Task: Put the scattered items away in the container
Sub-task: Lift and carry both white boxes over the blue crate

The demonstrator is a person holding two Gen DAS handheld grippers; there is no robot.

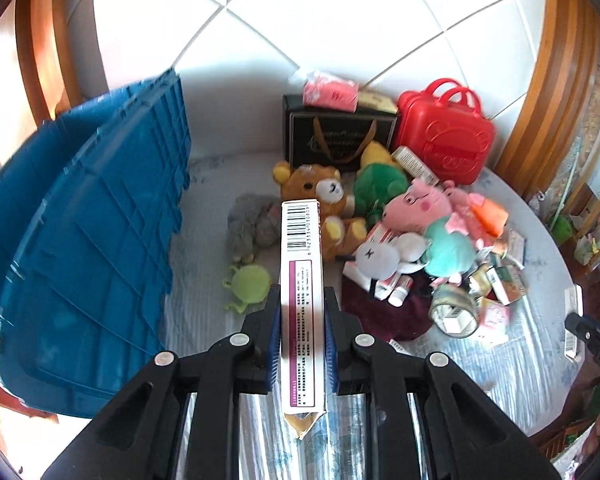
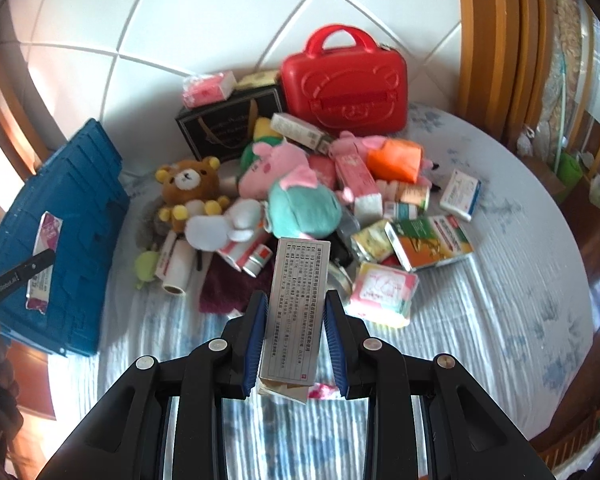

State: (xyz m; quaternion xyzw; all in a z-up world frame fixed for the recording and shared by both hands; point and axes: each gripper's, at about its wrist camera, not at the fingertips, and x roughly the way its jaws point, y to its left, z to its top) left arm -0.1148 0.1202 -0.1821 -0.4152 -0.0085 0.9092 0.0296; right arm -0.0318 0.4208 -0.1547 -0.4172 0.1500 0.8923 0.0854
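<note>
My left gripper (image 1: 302,300) is shut on a long white and purple box with a barcode (image 1: 301,280) and holds it above the round table, just right of the blue crate (image 1: 92,240). In the right wrist view the left gripper (image 2: 40,258) holds that box (image 2: 44,256) over the blue crate (image 2: 72,200). My right gripper (image 2: 296,304) is shut on a grey printed box (image 2: 294,312), held above the table in front of the pile. The pile has a brown bear (image 2: 190,188), a pink pig plush (image 2: 272,164), a teal plush (image 2: 304,208) and several medicine boxes.
A red toy suitcase (image 2: 344,84) and a black gift bag (image 2: 228,124) stand at the back by the tiled wall. A green and orange box (image 2: 432,240), a pink pack (image 2: 384,288), a lint roller (image 2: 176,268) and a maroon cloth (image 2: 232,288) lie on the tablecloth.
</note>
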